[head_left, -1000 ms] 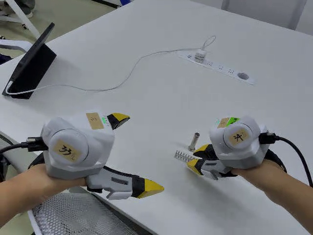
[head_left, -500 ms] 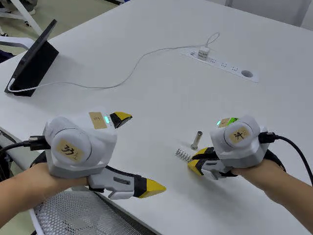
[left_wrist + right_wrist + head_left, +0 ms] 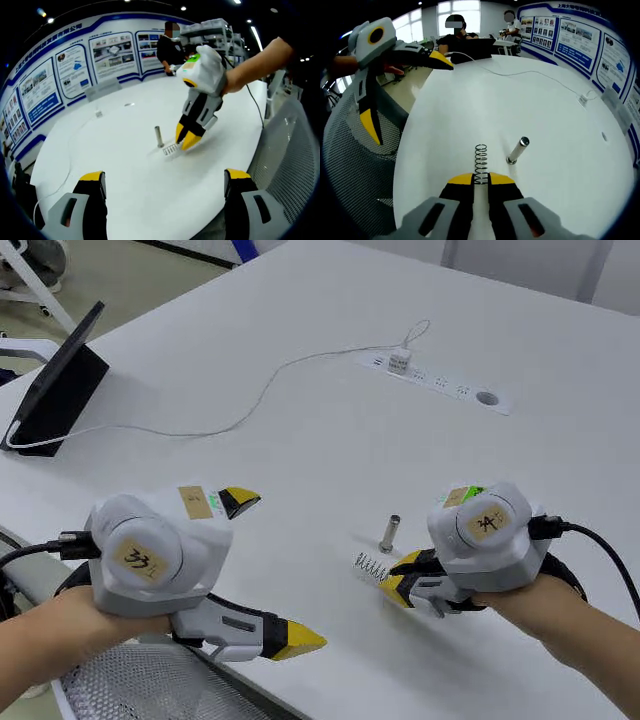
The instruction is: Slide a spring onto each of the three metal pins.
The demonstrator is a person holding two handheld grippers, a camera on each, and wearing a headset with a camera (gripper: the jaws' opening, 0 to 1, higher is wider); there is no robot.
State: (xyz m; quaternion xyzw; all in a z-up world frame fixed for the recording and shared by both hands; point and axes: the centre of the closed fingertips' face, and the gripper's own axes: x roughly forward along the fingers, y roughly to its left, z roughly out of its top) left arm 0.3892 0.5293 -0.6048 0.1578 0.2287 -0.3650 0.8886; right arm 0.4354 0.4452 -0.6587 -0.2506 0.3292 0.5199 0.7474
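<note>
The right gripper (image 3: 480, 179) is clamped on one end of the spring (image 3: 480, 162), which is pointed out along the white table (image 3: 300, 440) toward its near edge, just beside the upright metal pin (image 3: 517, 150). The left gripper (image 3: 278, 570) is held spread wide at the table's near edge.

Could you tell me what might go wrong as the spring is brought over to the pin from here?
1. The right gripper pinches the spring by one end, so the free coils may flex and miss the top of the pin.
2. The pin stands upright and unsupported on the table, while the left gripper is open and away from it; a sideways nudge from the spring could well topple it.
</note>
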